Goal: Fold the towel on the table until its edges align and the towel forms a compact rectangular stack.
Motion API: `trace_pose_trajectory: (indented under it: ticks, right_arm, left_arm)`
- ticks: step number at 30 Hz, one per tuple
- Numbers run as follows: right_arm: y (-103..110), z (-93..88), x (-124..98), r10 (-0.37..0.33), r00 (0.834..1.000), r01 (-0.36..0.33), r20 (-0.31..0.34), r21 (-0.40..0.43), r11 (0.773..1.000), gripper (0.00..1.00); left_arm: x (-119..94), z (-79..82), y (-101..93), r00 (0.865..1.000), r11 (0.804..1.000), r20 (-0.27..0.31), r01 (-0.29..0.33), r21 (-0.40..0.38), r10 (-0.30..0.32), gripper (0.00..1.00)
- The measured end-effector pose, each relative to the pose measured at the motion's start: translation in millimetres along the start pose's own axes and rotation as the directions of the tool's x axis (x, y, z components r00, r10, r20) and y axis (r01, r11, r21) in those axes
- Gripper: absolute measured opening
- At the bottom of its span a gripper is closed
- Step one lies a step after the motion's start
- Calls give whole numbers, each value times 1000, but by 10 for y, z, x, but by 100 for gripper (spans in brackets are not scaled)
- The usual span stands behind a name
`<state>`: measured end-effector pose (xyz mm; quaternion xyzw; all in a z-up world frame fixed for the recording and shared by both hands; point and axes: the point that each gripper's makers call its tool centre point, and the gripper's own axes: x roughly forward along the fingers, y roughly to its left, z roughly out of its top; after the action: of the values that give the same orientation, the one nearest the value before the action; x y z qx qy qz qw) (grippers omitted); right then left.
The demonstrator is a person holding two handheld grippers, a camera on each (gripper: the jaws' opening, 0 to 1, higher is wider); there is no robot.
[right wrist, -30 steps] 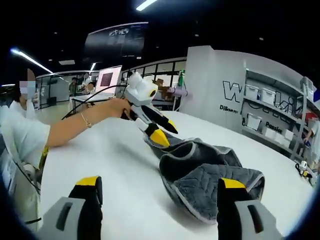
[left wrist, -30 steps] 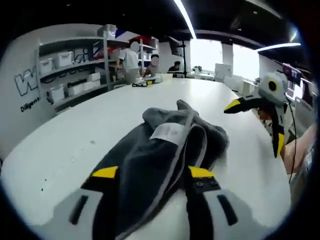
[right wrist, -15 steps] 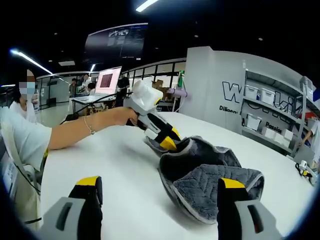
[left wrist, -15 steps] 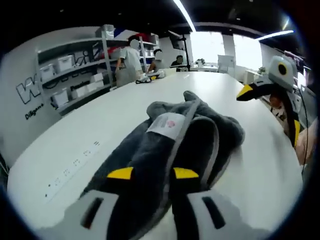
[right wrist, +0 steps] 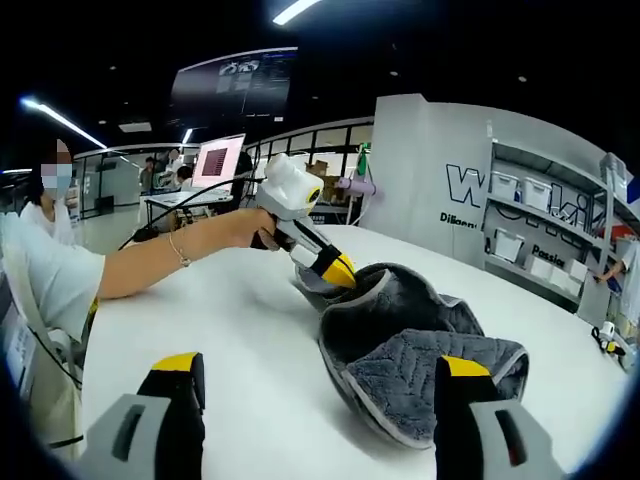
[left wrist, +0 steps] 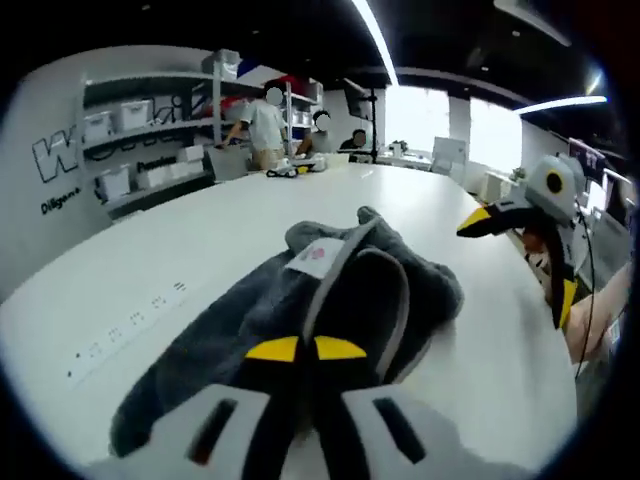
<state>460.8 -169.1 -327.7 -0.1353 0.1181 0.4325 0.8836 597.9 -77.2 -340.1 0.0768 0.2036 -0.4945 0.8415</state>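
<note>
1. One grey towel (left wrist: 340, 300) lies crumpled on the white counter (left wrist: 200, 230), with one white label (left wrist: 317, 256) showing on its top.
2. The left gripper (left wrist: 305, 349) has its jaws pressed together, pinching the towel's near edge.
3. The right gripper (right wrist: 310, 372) hovers with its jaws spread wide, the towel (right wrist: 420, 350) between and beyond them.
4. One person's forearm (right wrist: 170, 255) holds the left gripper.
</note>
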Motion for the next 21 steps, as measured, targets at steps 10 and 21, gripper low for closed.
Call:
trace_pose_trajectory:
  ticks: [10, 21]
  right_arm:
    - [-32, -9, -3, -8, 1000, 8, 0, 10, 1000, 100]
    - [-38, -43, 7, -8, 1000, 8, -9, 24, 1000, 100]
  left_arm:
    - [-363, 166, -400, 973, 949, 138, 213, -233, -184, 4]
    - [-885, 640, -200, 888, 845, 419, 366, -389, -192, 4]
